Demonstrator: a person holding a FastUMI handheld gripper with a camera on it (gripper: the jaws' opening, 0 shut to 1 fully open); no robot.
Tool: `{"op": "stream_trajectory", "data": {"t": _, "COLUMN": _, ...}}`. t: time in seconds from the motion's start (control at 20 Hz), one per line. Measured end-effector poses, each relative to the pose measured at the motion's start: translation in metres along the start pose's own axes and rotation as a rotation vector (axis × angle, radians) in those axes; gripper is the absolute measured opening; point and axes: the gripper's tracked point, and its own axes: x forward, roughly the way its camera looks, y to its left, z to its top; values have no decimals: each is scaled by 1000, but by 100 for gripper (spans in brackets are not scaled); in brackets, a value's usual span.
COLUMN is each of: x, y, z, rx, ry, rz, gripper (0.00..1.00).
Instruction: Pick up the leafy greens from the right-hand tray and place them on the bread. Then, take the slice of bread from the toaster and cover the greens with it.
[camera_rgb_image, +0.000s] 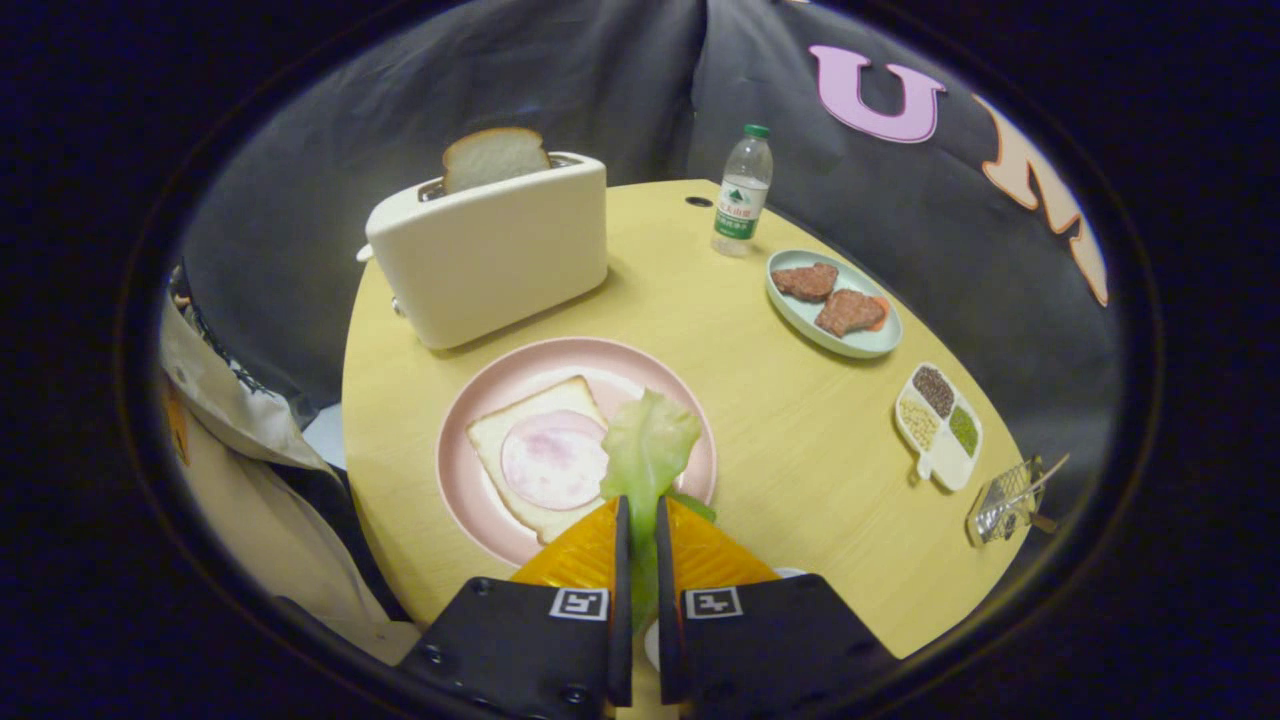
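My gripper is shut on a pale green lettuce leaf, which sticks up from between the fingers. Just ahead of them lies a pink plate with a slice of bread topped by a round pink slice of ham. The leaf hangs over the right part of the plate, beside the bread. Beyond the plate stands a cream toaster with a second slice of bread poking up from its slot.
A water bottle stands at the far side of the round yellow table. To the right are a pale blue tray with two meat patties, a small divided dish of grains and a small wire basket. A person's sleeve is left of the table.
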Motion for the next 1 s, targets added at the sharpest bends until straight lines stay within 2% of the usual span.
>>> {"op": "stream_trajectory", "data": {"t": 0.35, "x": 23, "y": 36, "z": 29, "rx": -76, "ry": -14, "rz": 55, "gripper": 14}}
{"op": "stream_trajectory", "data": {"t": 0.7, "x": 57, "y": 62, "z": 29, "rx": -141, "ry": 30, "rz": 92, "gripper": 14}}
{"op": "stream_trajectory", "data": {"t": 0.9, "x": 62, "y": 68, "z": 21, "rx": -156, "ry": 74, "rz": 98, "gripper": 27}}
{"op": "stream_trajectory", "data": {"t": 1.0, "x": 61, "y": 71, "z": 24, "rx": -154, "ry": 72, "rz": 94, "gripper": 45}}
